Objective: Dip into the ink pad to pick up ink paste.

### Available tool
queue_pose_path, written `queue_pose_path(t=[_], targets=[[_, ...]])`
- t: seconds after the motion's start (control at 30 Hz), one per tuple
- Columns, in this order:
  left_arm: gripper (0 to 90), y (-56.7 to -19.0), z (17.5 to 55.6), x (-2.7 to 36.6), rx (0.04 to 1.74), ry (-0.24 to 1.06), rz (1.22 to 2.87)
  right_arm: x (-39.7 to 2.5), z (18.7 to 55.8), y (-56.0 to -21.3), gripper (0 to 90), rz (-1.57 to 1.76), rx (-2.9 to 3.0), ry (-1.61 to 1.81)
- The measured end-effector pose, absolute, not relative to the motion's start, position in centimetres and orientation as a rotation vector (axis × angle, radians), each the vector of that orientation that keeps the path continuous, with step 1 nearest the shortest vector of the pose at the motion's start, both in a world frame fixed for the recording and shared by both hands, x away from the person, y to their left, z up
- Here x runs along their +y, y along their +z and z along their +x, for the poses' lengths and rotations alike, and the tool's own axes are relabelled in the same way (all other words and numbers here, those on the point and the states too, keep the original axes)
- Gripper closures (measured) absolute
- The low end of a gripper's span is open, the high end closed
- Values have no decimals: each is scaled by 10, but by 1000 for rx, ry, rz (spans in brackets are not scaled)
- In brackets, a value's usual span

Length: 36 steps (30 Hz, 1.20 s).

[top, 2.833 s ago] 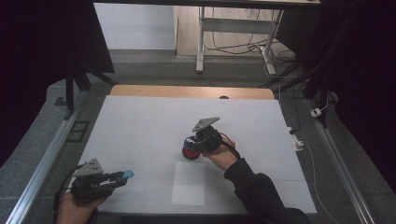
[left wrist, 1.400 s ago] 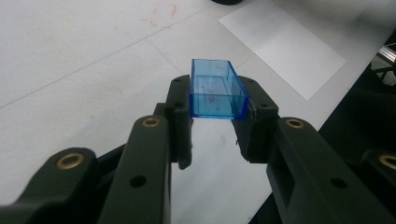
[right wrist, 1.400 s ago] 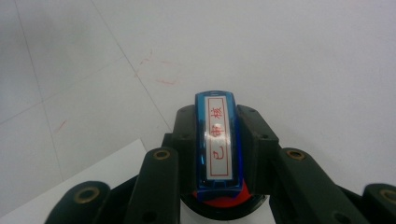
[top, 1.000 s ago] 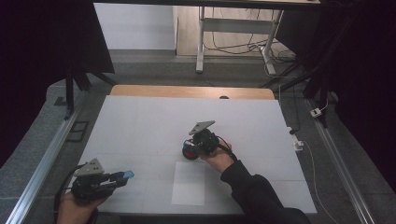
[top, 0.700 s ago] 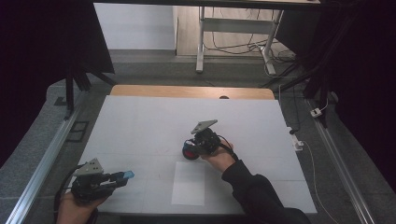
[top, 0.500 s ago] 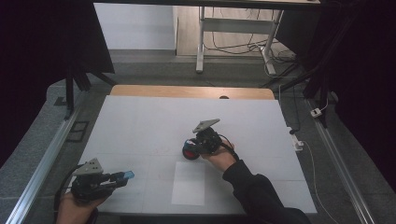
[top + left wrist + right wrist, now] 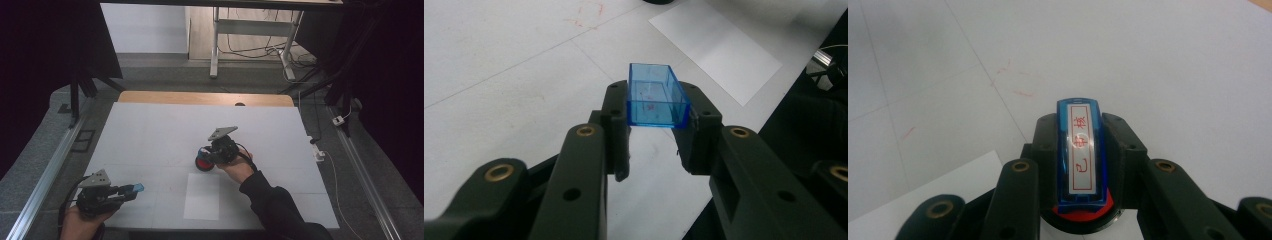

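Note:
My right gripper (image 7: pixel 1079 134) is shut on a blue stamp (image 7: pixel 1080 155) whose white label carries red characters. The stamp's lower end sits at a red ink pad (image 7: pixel 1083 213) in a round black case. The high view has this right gripper (image 7: pixel 218 151) near the table's middle, with the ink pad (image 7: pixel 202 163) just to its left. My left gripper (image 7: pixel 654 107) is shut on a clear blue plastic cap (image 7: pixel 655 95), held a little above the table. That left gripper (image 7: pixel 112 194) is at the front left, with the cap (image 7: pixel 136 188) pointing right.
A white sheet of paper (image 7: pixel 202 196) lies flat in front of the ink pad, and its corner (image 7: pixel 719 47) is visible beyond the cap. The white table (image 7: pixel 160 130) has faint red marks (image 7: pixel 1013 80). A wooden strip (image 7: pixel 200 98) runs along the far edge.
The right gripper has shifted only slightly back and forth over the ink pad. The left gripper and its cap have stayed in place.

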<state>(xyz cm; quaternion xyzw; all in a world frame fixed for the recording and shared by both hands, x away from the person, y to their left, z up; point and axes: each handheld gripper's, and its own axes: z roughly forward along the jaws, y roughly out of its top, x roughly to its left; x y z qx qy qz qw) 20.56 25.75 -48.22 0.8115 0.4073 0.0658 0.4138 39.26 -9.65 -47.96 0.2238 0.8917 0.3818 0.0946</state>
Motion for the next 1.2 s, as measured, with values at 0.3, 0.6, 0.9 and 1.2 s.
queue_pose_path(t=[0.3, 0.6, 0.9, 1.2], targets=[[684, -482, 205, 257, 1002, 166, 2050, -101, 386, -469, 704, 649, 2651, 1169], [684, -482, 204, 256, 993, 169, 2052, -108, 376, -460, 703, 614, 2656, 1207], [684, -482, 204, 255, 986, 174, 2061, -112, 365, -452, 703, 576, 2667, 1240], [684, -482, 204, 255, 986, 175, 2061, -118, 356, -447, 702, 558, 2672, 1240]])
